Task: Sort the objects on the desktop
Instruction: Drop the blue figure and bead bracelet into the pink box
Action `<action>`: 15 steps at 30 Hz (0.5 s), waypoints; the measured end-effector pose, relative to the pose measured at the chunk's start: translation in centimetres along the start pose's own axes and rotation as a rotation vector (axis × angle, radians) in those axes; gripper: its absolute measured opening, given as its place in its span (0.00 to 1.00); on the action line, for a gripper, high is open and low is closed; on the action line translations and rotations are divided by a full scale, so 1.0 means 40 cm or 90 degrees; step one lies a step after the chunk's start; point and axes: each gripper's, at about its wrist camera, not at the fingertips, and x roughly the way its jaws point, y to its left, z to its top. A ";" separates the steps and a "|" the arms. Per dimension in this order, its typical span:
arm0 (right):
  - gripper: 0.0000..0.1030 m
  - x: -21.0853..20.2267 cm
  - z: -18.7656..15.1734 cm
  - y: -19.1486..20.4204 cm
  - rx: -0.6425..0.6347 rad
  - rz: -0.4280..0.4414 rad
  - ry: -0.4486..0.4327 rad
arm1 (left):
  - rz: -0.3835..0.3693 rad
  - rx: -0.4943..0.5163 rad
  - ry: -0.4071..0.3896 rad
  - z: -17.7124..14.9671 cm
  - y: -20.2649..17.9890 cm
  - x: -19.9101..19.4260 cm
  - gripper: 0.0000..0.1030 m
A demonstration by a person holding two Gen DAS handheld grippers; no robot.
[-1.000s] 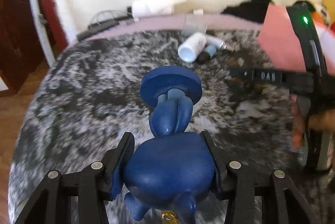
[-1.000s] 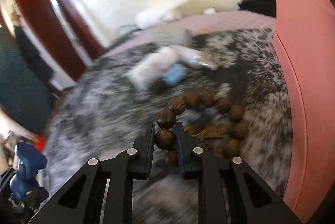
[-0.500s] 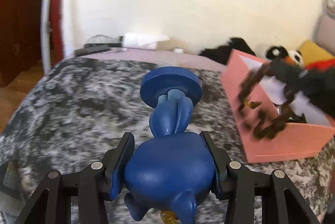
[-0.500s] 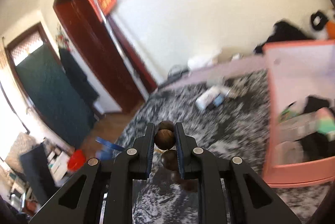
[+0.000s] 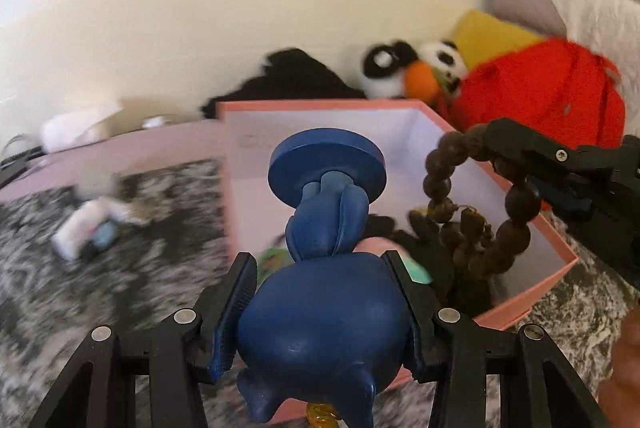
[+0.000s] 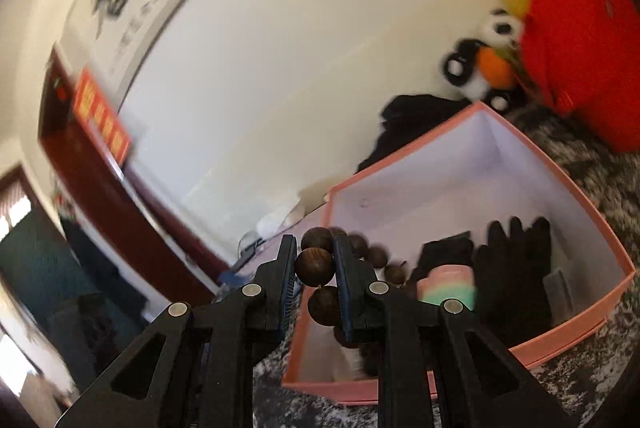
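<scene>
Two grippers are raised at an open pink box (image 5: 532,302) that sits on a mottled grey and white blanket (image 5: 48,268).

Far left on the blanket, well apart from the box, lies a blurred white tube (image 5: 86,224) with something small and blue-grey against it; the blur makes it hard to say what that is.

Centre, in the left wrist view, the left gripper (image 5: 324,304) has its fingers (image 5: 236,308) set about halfway, pressed on either side of the round body of a blue figurine (image 5: 324,328). The figurine lies along the fingers, its round flat base pointing away from the camera toward the box's far wall. It hangs over the near left part of the box, above the things inside.

Inside the box lie black gloves (image 6: 516,260) and a pink and mint green item (image 6: 450,286), with other dark things that cannot be made out.

Right of centre, the right gripper (image 6: 314,264) has its fingers (image 6: 348,276) narrow, pinching one brown wooden bead of a bracelet (image 5: 480,228). In the left wrist view the rest of the loop hangs down from that gripper over the right half of the box, its lower beads near the dark things inside; whether they touch is unclear.

Behind the box, against a cream wall, are a black cloth heap (image 5: 288,80), a small panda toy (image 5: 440,60) and, furthest right, a red plush (image 5: 540,96).
</scene>
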 end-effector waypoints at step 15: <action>0.24 0.029 0.026 -0.170 0.090 -0.051 -0.003 | 0.093 0.027 -0.018 0.010 -0.086 0.102 0.92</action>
